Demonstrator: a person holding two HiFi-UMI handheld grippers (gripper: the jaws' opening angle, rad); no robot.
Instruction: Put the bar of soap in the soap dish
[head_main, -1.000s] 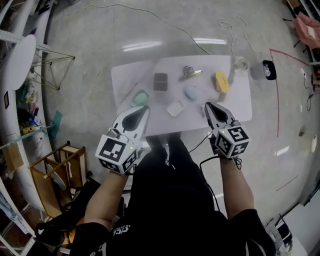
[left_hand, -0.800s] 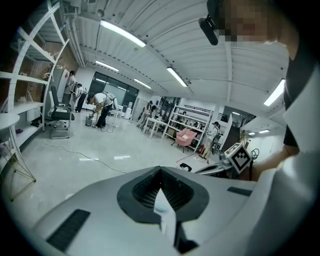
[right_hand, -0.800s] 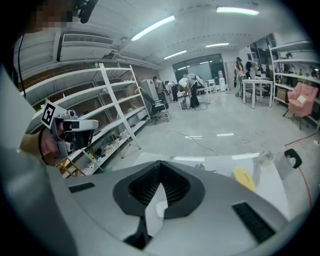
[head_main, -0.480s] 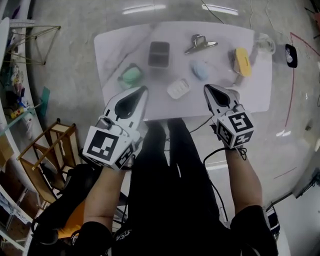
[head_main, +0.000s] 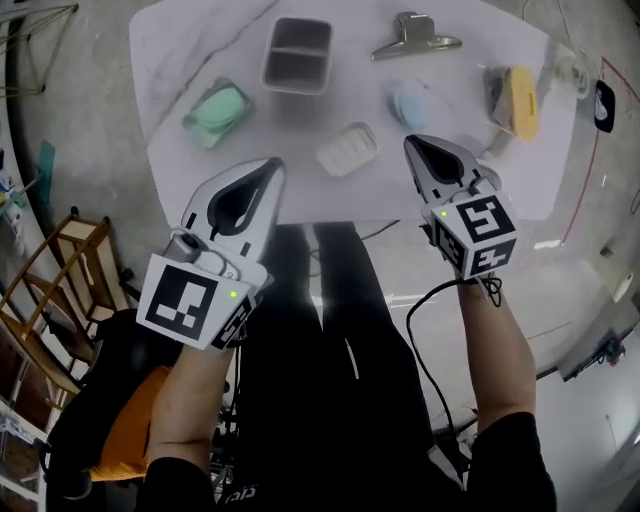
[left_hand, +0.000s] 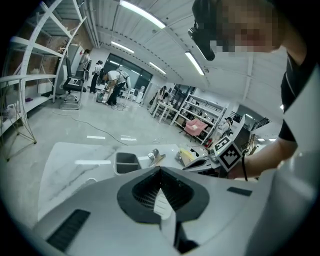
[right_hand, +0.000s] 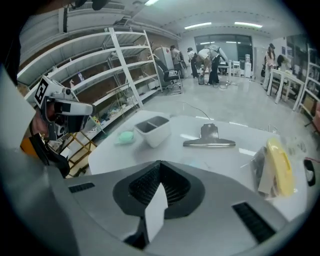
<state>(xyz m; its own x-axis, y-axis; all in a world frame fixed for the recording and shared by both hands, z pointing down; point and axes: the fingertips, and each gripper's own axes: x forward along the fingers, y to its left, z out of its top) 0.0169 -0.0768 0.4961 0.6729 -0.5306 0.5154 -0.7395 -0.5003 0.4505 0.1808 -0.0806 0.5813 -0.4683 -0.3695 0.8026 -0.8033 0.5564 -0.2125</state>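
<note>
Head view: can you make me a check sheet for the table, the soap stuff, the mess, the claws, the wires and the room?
Surface: white marbled table; everything lies on it.
Job's things: green bar in a clear holder; pale blue oval bar; white ridged soap dish, nothing seen in it; all apart.
Clutter: grey two-part box; metal bulldog clip; yellow thing in a clear bag.
Grippers: left claw and right claw both shut, holding nothing, over the table's near edge.
Cables: black cable hangs below the right claw.
Surroundings: wooden rack on the grey floor, left.
</note>
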